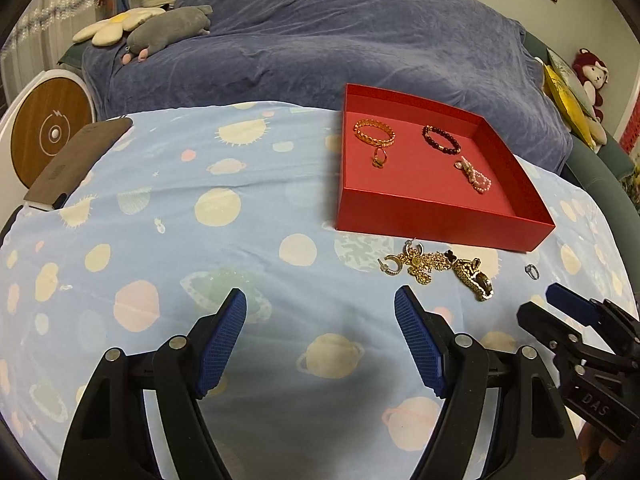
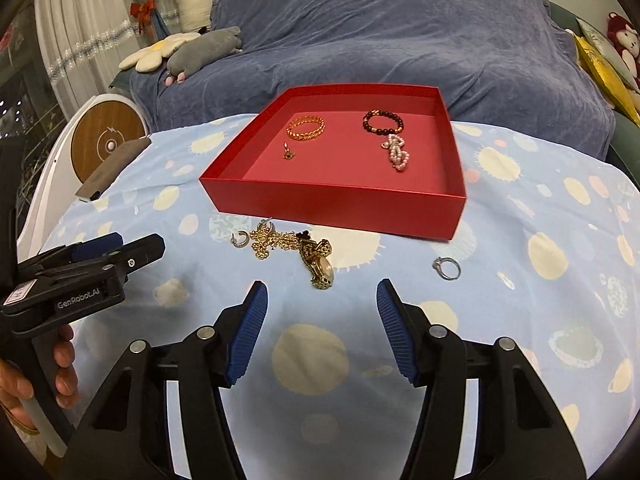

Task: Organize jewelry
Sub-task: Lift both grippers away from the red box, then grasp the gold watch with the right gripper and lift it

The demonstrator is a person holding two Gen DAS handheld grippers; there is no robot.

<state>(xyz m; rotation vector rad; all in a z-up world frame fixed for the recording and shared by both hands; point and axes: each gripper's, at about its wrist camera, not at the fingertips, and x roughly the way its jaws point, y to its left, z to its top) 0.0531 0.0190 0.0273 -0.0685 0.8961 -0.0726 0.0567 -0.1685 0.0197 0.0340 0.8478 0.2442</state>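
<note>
A shallow red box [image 2: 332, 204] sits open on a table draped in a pale blue planet-print cloth [image 2: 520, 208], and everything else is easiest placed against it. Inside the box, toward its far wall, lie a gold chain bracelet [image 2: 306, 127] and a dark beaded bracelet [image 2: 382, 121]; nearer the middle are a small gold ring [image 2: 287, 153] and a pink-and-white pearl piece [image 2: 397, 153], whose exact form is hard to make out. Just outside the box's near wall lies a tangled heap of gold jewelry [image 2: 292, 246] — chain, hoop earrings and a gold watch run together, so separate pieces cannot be counted surely. A silver ring [image 2: 447, 268] lies alone on the cloth, in front of the box's near right corner and apart from the heap. The right gripper [image 2: 318, 296] hangs above the cloth on the near side of the heap, its blue pads spread wide with nothing between them. The left gripper [image 1: 320, 302] is likewise spread wide and empty, short of the box's near left corner; in the right wrist view only its side shows, held in a partly cut-off hand [image 2: 36, 376]. Beyond the box's far wall is a sofa under a blue throw [image 2: 400, 40], with soft toys at both ends cropped by the lens edge — a dark flat object [image 2: 112, 170] at the table's left edge cannot be identified
</note>
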